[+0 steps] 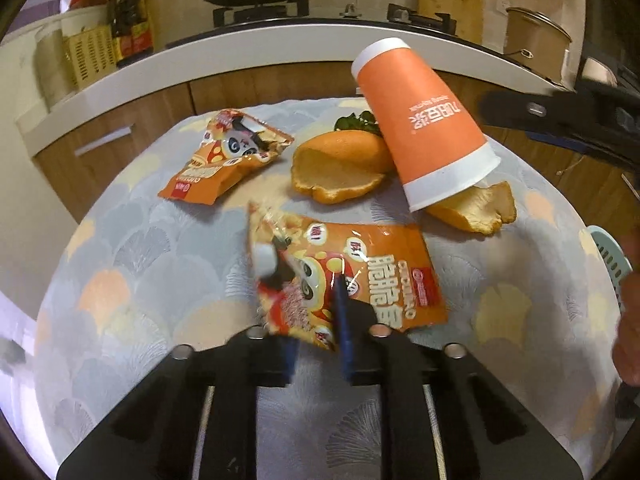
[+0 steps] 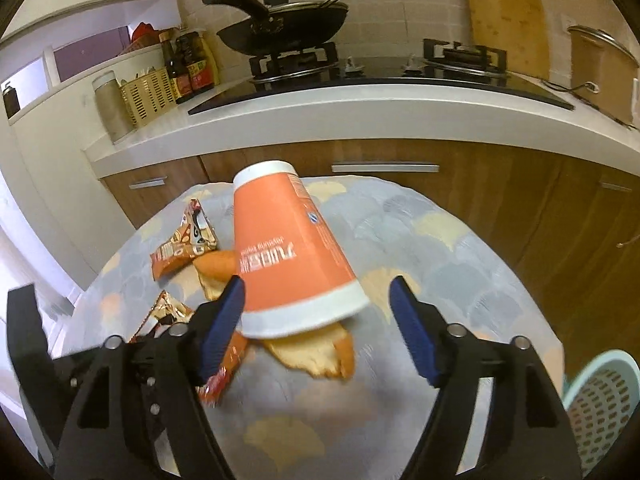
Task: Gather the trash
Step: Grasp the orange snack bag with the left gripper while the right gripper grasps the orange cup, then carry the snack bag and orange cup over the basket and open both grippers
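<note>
Two snack wrappers lie on the patterned counter [image 1: 160, 264]; the left tool [image 1: 318, 344] is clamped on the near snack wrapper [image 1: 352, 272], while the right tool [image 2: 318, 312] stands wide apart around the tilted orange cup [image 2: 288, 252], over peels [image 2: 316, 354]

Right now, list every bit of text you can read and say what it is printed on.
"九阳豆浆", upside down: orange paper cup.
"Joyoung soymilk" beneath it: small, only roughly legible.
"脆脆", then a cut-off character: near snack wrapper, held in the left hand-held gripper.
Far snack wrapper: too blurred.
Sauce bottles: labels unreadable.
</note>
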